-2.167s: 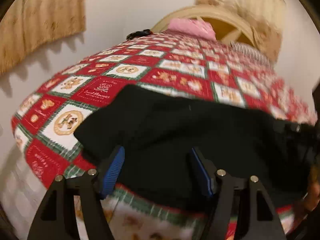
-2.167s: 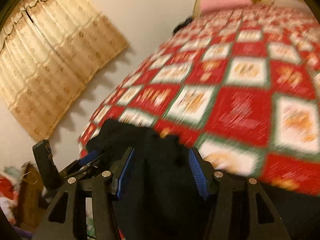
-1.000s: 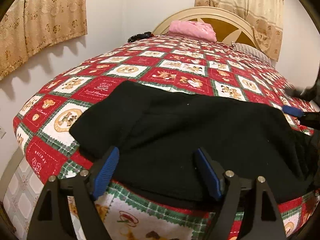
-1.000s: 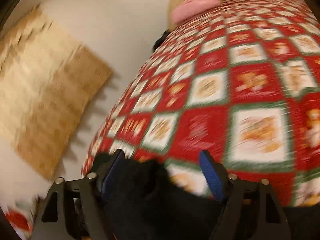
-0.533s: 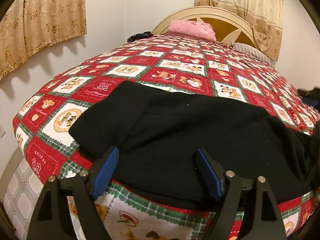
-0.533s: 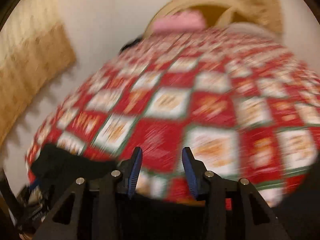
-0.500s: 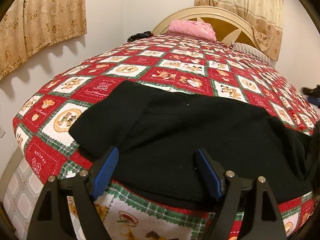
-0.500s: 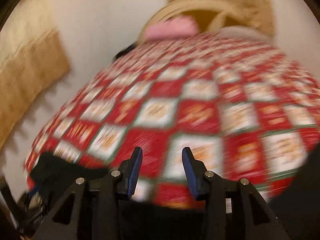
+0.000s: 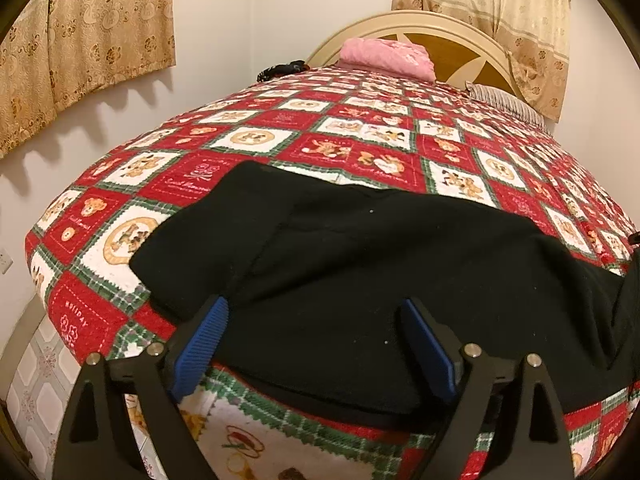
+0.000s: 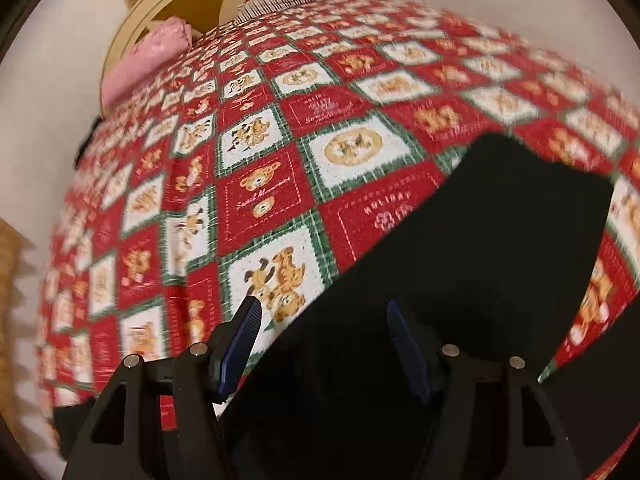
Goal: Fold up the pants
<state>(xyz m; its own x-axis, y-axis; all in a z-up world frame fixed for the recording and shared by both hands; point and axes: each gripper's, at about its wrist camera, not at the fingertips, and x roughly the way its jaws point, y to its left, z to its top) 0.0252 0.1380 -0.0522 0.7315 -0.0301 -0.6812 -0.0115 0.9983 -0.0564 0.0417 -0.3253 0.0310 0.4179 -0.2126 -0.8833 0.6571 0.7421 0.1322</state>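
While your left gripper and right gripper gape unloaded, black pants overhang the quilt edge.

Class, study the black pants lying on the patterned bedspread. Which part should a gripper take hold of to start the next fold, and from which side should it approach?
Probably the near hem of the black pants, close to the foot edge of the bedspread. That edge lies flat and exposed, and the open left gripper already straddles it. Come in low from the foot of the bed, one finger sliding under the cloth. The right gripper, also open, could take the other end likewise.
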